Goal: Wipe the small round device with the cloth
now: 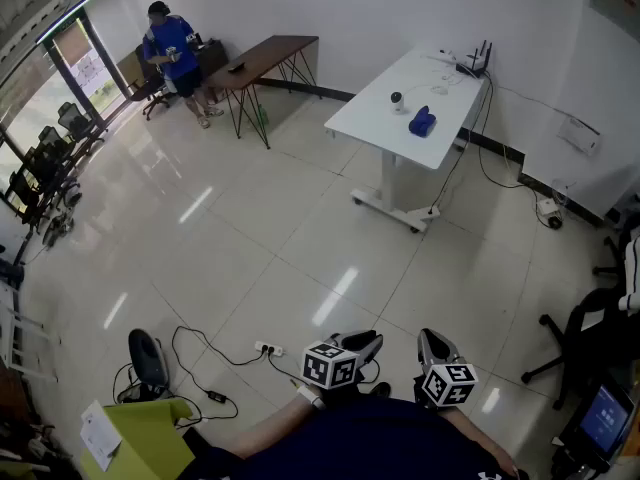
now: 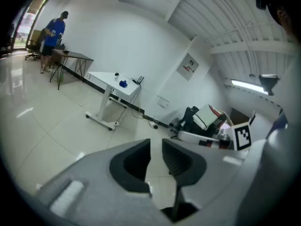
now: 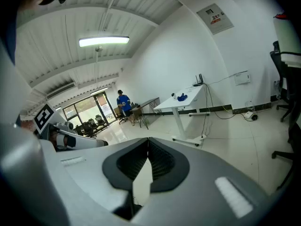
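Left gripper (image 2: pixel 156 144): fingers slightly apart with a narrow gap; nothing between them. Held low in front of the person.
Right gripper (image 3: pixel 148 142): fingers together, tips touching; nothing held.
Small round device (image 1: pixel 396 98): stands upright on the white surface (image 1: pixel 365 118), across the tiled floor (image 1: pixel 280 248), well apart from the 2 grippers.
Cloth (image 1: pixel 422 122): blue, bunched; lies on the same surface, just beside the device and not touching it.
Router (image 1: pixel 478 64): black, with antennas up; at the far end of the surface.
Bystander (image 1: pixel 172 56): blue shirt; stands beside the brown table (image 1: pixel 268 56) at the far left.
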`<state>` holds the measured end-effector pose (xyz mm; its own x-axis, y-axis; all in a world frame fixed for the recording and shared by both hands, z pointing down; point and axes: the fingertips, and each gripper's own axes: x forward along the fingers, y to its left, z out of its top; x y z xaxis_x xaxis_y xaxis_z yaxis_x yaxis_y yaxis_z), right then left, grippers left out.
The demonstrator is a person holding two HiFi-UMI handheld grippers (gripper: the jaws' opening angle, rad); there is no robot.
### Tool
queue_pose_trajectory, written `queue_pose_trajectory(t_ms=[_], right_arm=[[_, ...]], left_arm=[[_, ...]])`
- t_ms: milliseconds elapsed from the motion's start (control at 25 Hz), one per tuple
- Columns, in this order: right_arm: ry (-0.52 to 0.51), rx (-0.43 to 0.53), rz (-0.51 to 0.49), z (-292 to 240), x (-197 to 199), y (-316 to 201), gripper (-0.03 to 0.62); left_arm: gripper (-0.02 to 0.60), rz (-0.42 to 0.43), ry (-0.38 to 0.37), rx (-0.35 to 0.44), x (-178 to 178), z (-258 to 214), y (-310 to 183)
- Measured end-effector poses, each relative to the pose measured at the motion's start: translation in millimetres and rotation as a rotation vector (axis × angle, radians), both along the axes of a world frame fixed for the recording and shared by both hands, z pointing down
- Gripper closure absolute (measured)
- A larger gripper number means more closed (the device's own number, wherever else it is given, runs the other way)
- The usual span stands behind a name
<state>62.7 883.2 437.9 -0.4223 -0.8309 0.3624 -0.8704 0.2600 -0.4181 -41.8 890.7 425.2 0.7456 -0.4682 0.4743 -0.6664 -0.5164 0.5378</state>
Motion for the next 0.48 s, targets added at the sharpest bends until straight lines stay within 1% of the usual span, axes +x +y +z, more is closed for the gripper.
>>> queue_pose_trajectory(t_ms=[200, 480], right_arm=[[-0.003, 0.001, -0.006, -1, 2, -17, 0.582], [0.008, 0.008, 0.013, 1, 14, -52, 0.582]], left_arm=[[0.503, 0.004, -0.003, -0.006, 5, 2, -13], [0.503, 0.005, 0.006, -0.004, 10, 7, -49]])
